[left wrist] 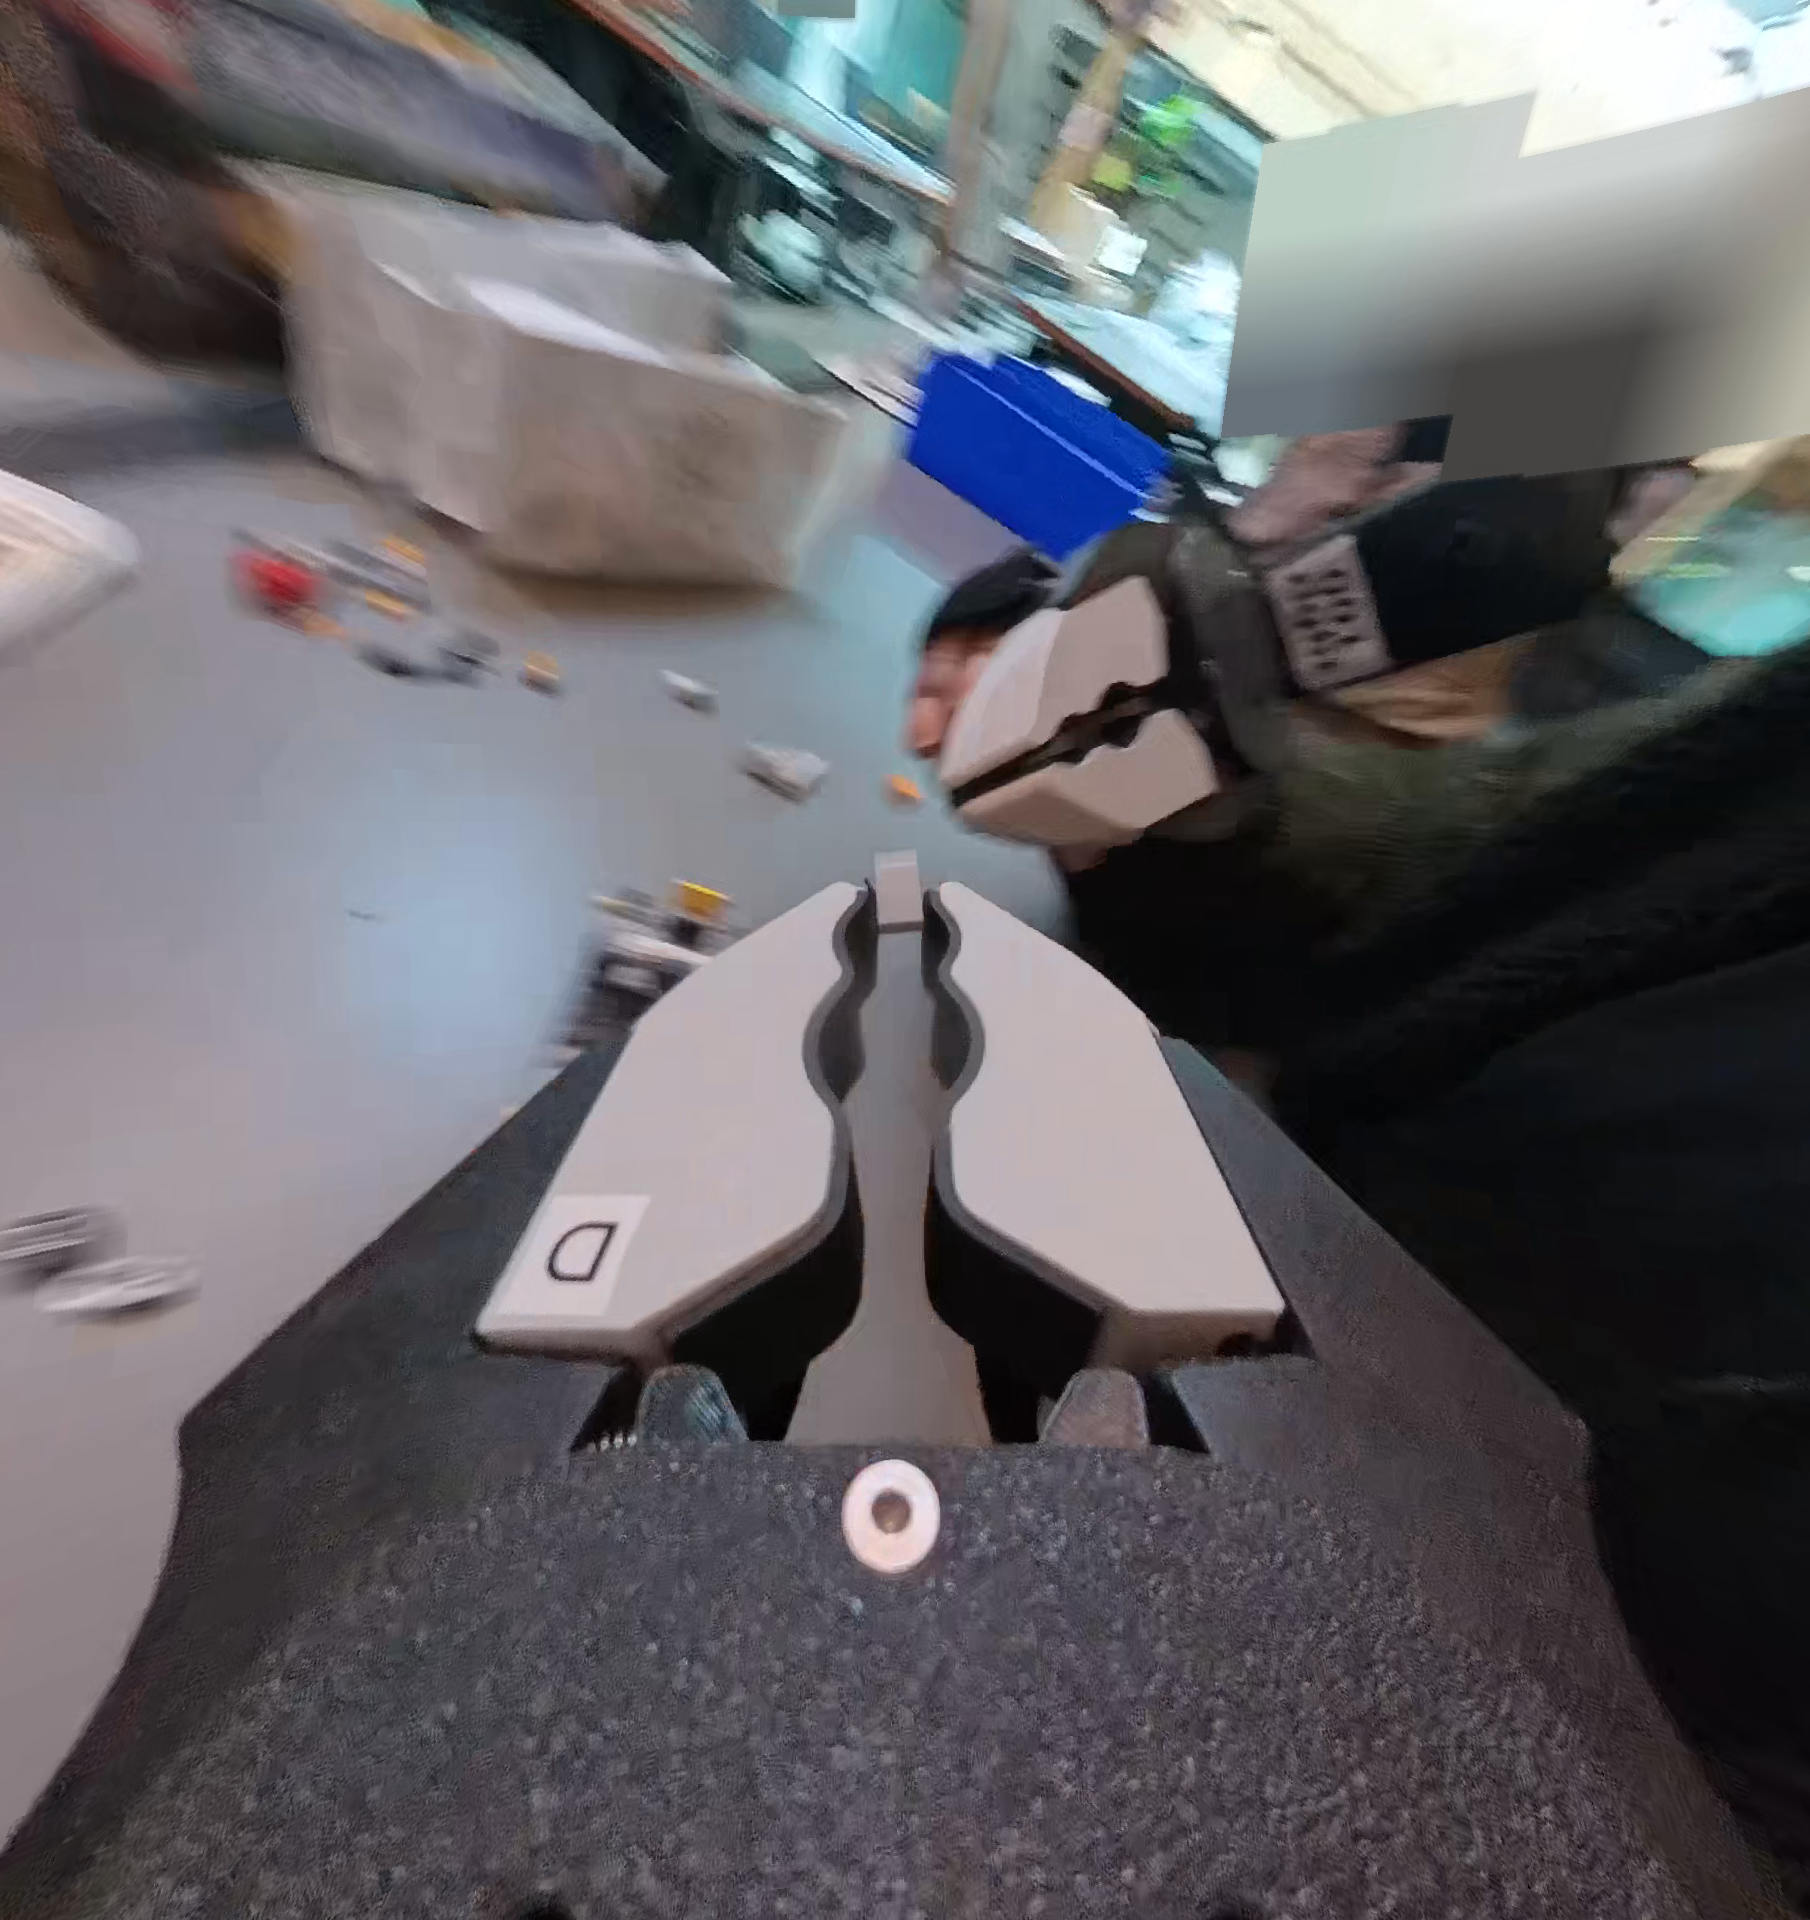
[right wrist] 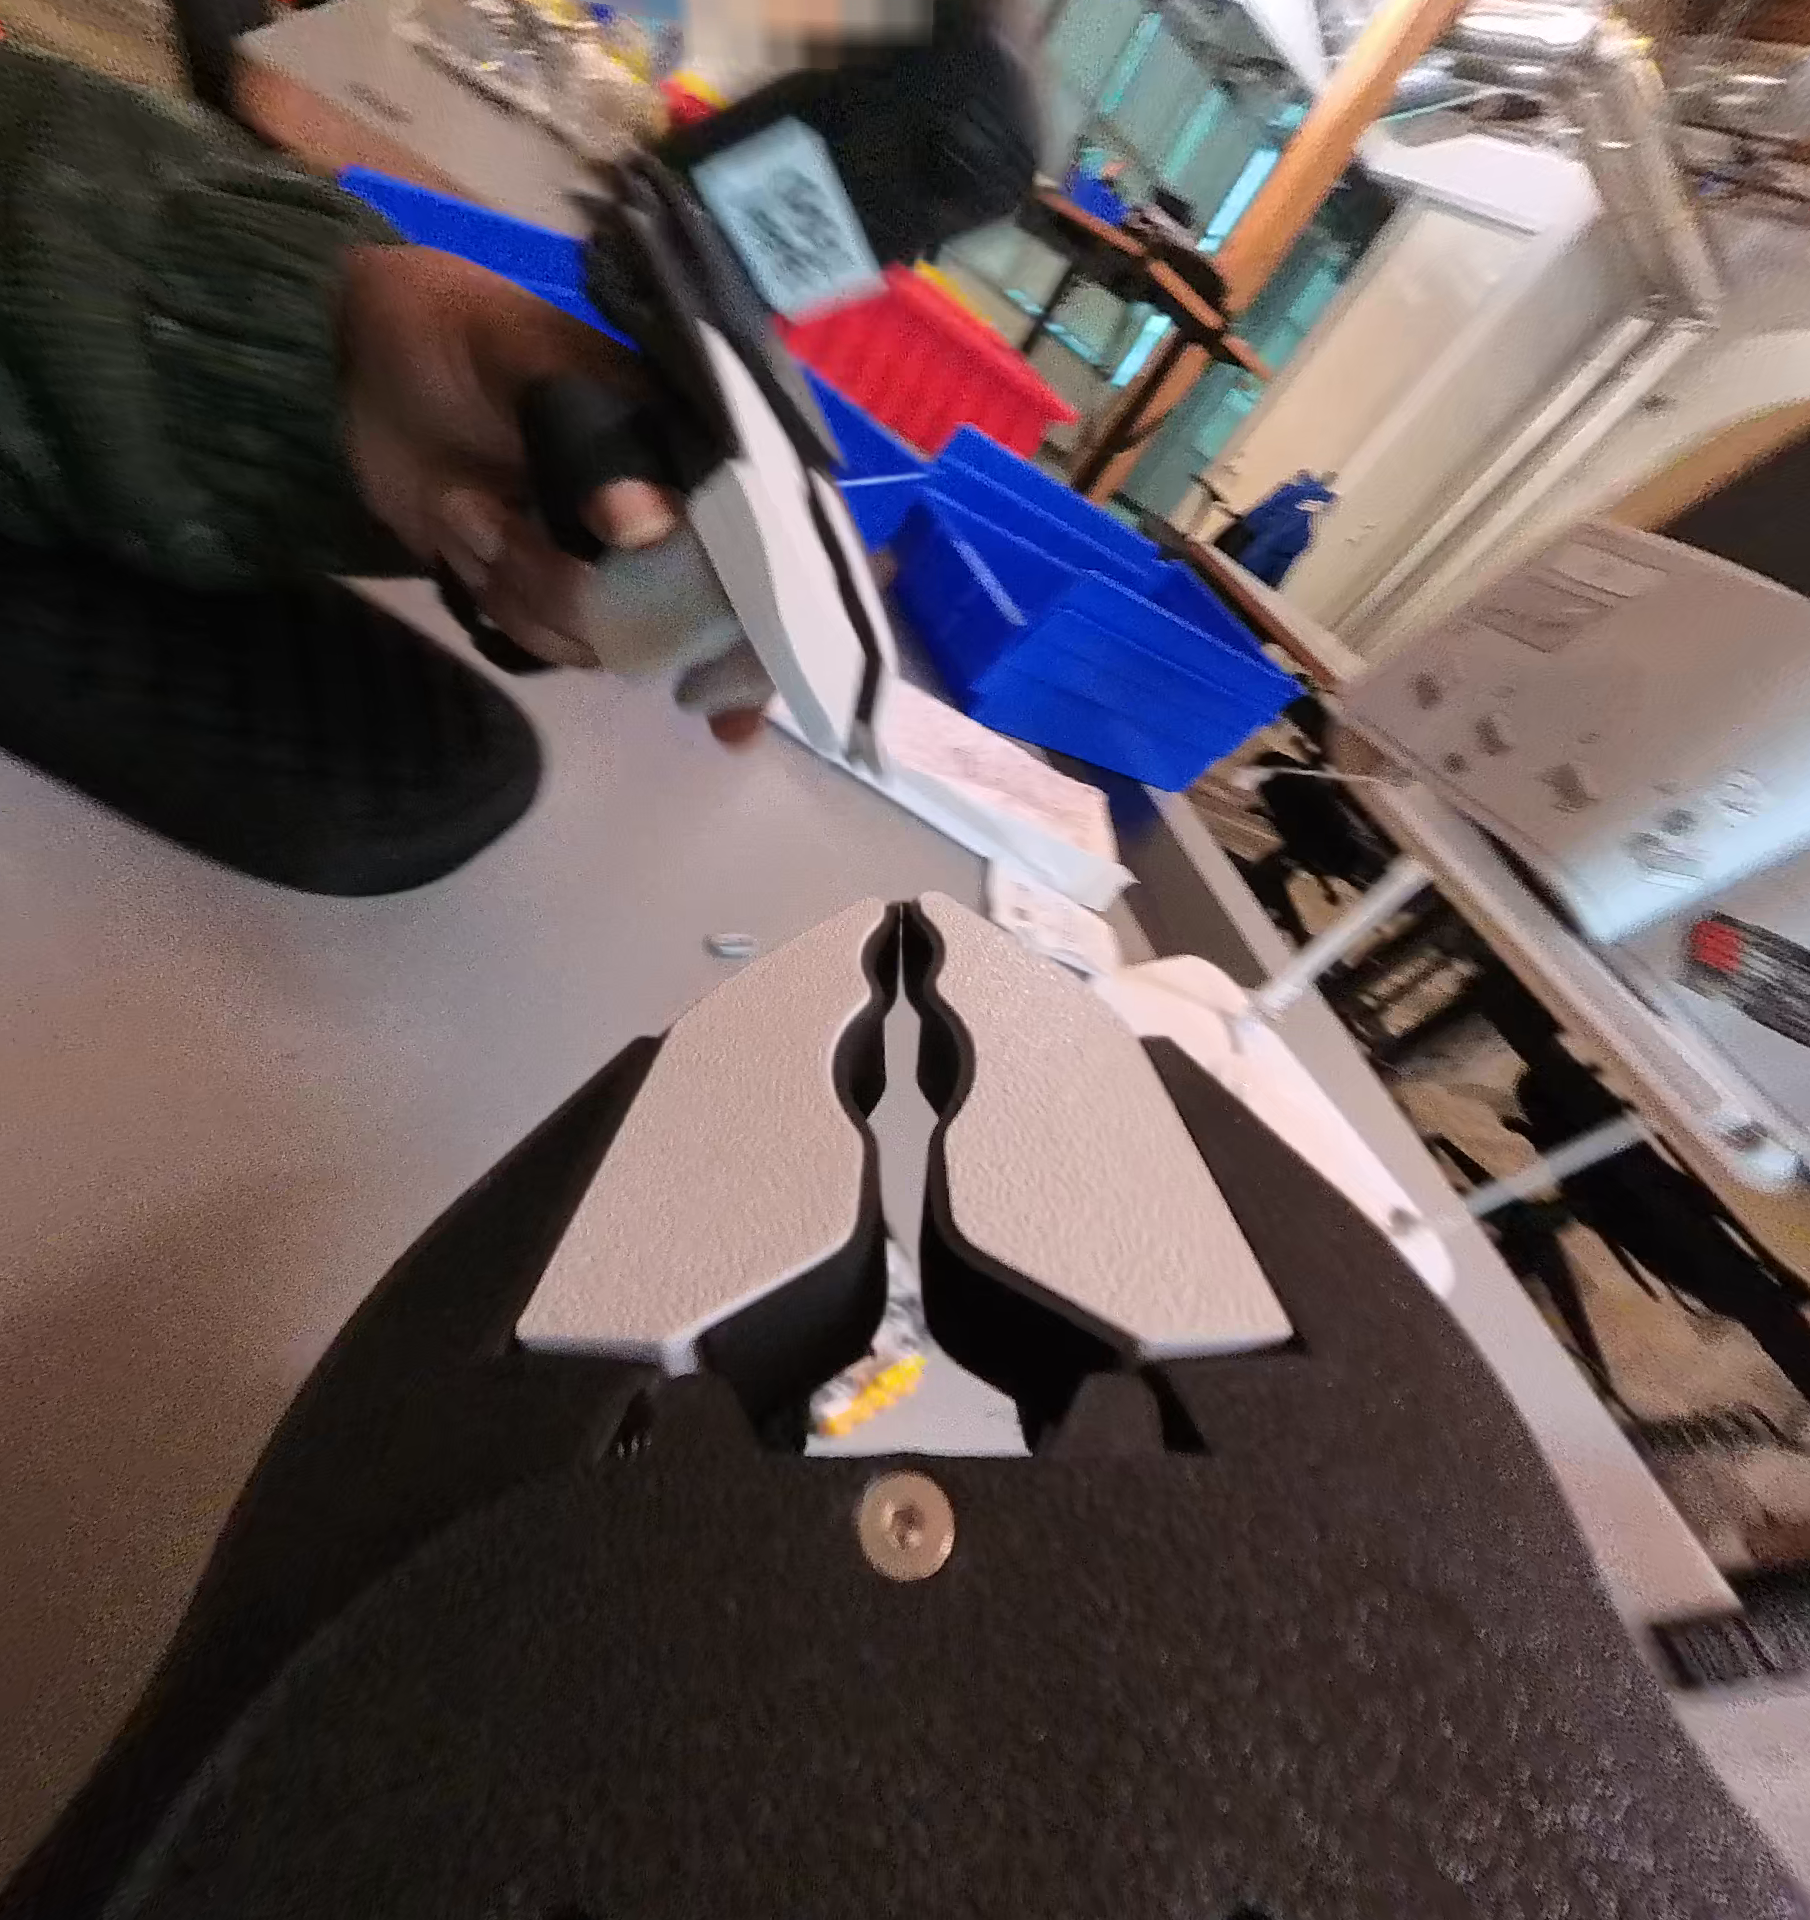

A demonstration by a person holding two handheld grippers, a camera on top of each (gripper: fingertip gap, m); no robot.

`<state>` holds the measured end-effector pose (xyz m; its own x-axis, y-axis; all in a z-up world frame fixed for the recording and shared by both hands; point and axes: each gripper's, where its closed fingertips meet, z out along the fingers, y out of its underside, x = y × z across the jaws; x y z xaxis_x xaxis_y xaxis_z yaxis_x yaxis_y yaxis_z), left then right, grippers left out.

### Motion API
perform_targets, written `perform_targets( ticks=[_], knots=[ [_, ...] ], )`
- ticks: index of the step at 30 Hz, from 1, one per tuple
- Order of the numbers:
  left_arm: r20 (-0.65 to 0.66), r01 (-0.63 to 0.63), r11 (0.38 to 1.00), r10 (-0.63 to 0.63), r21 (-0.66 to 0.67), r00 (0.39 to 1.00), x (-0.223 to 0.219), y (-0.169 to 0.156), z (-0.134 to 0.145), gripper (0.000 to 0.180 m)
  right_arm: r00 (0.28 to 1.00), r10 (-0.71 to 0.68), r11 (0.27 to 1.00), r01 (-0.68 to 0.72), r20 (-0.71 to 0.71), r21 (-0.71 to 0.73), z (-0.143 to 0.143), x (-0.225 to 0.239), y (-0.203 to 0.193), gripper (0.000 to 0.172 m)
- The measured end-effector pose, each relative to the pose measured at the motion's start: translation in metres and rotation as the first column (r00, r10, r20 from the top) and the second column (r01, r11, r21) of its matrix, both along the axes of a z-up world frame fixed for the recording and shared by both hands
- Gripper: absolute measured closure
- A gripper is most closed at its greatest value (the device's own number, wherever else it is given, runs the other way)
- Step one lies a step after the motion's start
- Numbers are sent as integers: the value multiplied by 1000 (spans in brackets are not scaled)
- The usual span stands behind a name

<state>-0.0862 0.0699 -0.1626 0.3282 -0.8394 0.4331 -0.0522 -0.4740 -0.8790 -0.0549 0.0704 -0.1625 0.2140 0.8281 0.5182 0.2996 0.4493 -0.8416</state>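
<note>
My left gripper (left wrist: 896, 904) is clamped on a small light grey block (left wrist: 898, 888), a pad pressing each side, and the piece pokes out just past the fingertips. It's only caught at the very tips, so my guess is a jolt or a twist could pop it loose. Both views are smeared with blur, which makes a slip hard to spot from where I sit.

My right gripper (right wrist: 903, 920) is clenched with nothing in it, tips meeting on air. It hangs over the grey table (right wrist: 257, 1039), with a tiny pale ring (right wrist: 729, 945) just off its left fingertip and some white paper sheets (right wrist: 994, 790) a bit further out.

Going outward in the left view: a yellow-and-white cluster of bricks (left wrist: 662, 925) sits just left of the held block, and small loose bricks (left wrist: 787, 769) trail off across the tabletop toward a red one (left wrist: 272, 582). Behind those are a pale box (left wrist: 568, 436) and a blue bin (left wrist: 1026, 447). The right gripper shows close on the right side there, which worries me: they're near enough that a careless swing could knock one into the other or sweep bricks off the table.

The right view also shows more blue bins (right wrist: 1119, 644) and a red bin (right wrist: 922, 364) near the table edge.
</note>
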Motion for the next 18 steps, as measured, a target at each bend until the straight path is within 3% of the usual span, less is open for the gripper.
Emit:
perform_targets(
  ticks=[2,3,5,7,8,10,12,16,18],
  knots=[
    [-92,-276,940,298,202,950,-49,31,17,173,991,-122,992,122,-53,-12,18,26,28,171],
    [-142,-427,844,490,323,860,-87,47,25,172,977,-201,980,200,-76,-22,27,44,45,171],
    [-214,-629,594,790,502,575,-172,61,37,173,925,-374,927,371,-69,-52,37,86,81,172],
    [-312,-732,440,895,520,317,-247,58,27,172,876,-482,871,480,4,-104,31,124,107,172],
    [-343,-776,398,906,489,249,-273,55,18,173,858,-510,847,512,51,-140,24,140,116,172],
    [-422,-838,345,893,423,155,-311,47,-4,173,839,-524,803,544,147,-243,3,164,125,171],
    [-530,-863,339,842,373,102,-331,40,-28,165,831,-496,755,556,253,-348,-23,180,125,167],
    [-647,-890,332,760,312,57,-342,38,-60,107,832,-410,725,546,373,-420,-56,189,116,166],
    [-627,-886,316,778,340,37,-342,41,-55,97,838,-384,733,532,388,-423,-60,185,112,166]
  ],
)
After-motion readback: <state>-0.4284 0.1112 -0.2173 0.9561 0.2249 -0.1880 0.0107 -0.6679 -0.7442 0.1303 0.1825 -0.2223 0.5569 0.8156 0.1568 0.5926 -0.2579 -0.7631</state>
